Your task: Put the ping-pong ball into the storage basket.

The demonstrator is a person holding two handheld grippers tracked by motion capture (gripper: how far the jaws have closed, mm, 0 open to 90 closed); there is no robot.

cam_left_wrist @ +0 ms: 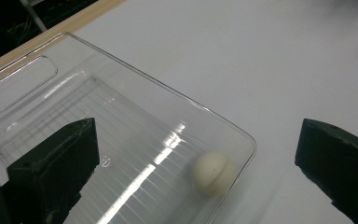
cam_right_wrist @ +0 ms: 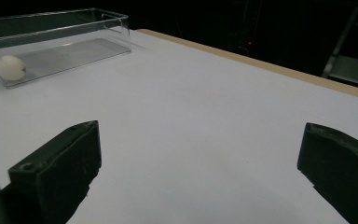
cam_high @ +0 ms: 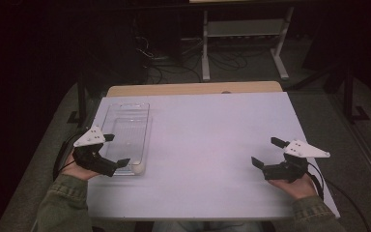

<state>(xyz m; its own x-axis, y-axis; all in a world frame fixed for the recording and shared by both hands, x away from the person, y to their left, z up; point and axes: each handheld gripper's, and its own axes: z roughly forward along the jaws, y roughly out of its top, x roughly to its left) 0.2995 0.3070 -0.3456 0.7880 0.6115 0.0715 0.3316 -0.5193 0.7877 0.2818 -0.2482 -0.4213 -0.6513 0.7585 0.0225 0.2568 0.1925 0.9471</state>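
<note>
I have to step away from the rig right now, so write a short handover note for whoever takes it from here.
Left gripper: open, holding nothing, hovering at the near end of the clear tray, one jaw over the tray and one outside its rim.
Right gripper: open, empty, over bare table at the right.
Ball: white, lying in the tray's near corner against the wall, not gripped.
Done: the ball sits inside the tray.
Left: judging by the left gripper's position, the ball is likely the next thing to handle; nothing is grasped yet.
</note>
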